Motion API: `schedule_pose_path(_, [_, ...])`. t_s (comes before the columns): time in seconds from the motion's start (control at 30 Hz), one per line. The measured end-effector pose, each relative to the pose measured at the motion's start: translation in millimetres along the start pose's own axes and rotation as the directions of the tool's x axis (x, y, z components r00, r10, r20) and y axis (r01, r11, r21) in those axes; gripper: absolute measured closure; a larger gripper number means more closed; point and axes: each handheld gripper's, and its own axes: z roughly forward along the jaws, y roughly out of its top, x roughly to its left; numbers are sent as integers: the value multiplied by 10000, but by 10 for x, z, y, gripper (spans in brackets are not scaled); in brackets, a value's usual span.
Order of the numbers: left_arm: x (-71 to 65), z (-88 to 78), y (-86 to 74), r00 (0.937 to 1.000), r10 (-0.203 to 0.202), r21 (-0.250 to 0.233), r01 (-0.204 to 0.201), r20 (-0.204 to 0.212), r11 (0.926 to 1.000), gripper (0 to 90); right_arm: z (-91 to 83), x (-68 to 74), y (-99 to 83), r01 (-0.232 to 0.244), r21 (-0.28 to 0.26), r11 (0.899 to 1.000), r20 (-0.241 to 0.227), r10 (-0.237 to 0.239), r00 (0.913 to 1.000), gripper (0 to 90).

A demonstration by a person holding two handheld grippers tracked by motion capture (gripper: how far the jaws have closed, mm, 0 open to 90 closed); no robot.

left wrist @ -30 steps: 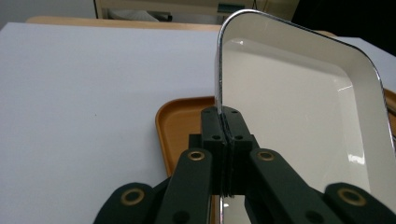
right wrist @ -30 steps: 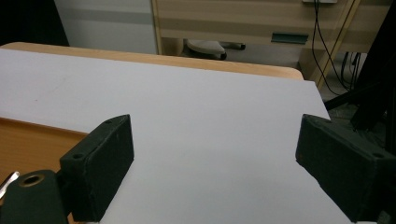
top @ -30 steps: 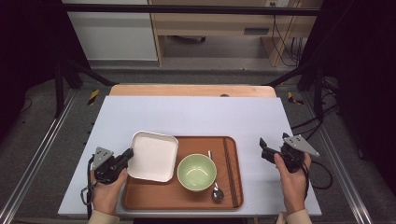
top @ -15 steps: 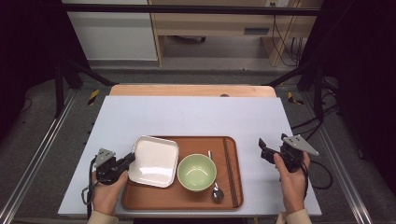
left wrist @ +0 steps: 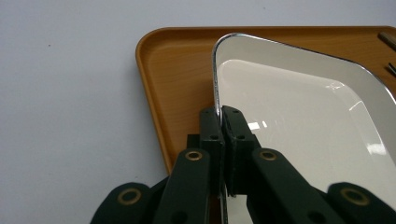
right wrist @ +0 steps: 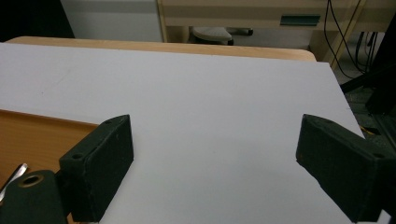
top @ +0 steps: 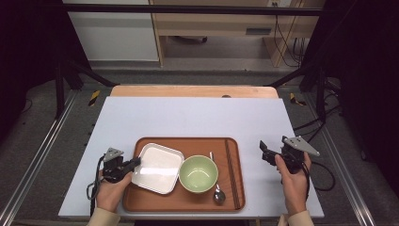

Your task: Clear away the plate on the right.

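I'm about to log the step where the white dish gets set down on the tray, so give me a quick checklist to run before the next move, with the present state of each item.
1. Left tongs clamped on the rim of the white dish: ok, both pads pinch its edge.
2. Dish over the wooden tray: ok, it sits at the tray's left end.
3. Dish apart from the green bowl: cannot tell, their rims look very close from above.
4. Dish flat on the tray: cannot tell.
5. Right tongs out of the way: ok, open over bare table right of the tray.
6. Spoon and chopsticks away from the dish: ok, beyond the bowl.
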Motion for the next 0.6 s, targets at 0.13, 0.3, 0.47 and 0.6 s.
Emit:
schedule_pose_path(0.13, [-4, 23, -9, 9999, -27, 73, 26, 96, 10000, 873, 6, -4, -2, -50, 22, 10000, 13, 50, 10000, 107])
schedule_pose_path(0.3, [-22, 56, -31, 9998, 202, 60, -202, -47, 9998, 862, 9, -16, -4, -180, 63, 9998, 14, 180, 9998, 107])
schedule_pose_path(0.47, [-57, 25, -54, 9950, 903, -424, -921, -416, 9948, 811, 9, -12, -2, -123, 60, 9999, 0, 123, 9999, 107])
schedule_pose_path(0.6, [-65, -23, -17, 9891, 1384, -1205, -1437, -512, 9823, 724, 12, -13, -5, -96, 73, 9999, 10, 96, 10000, 106])
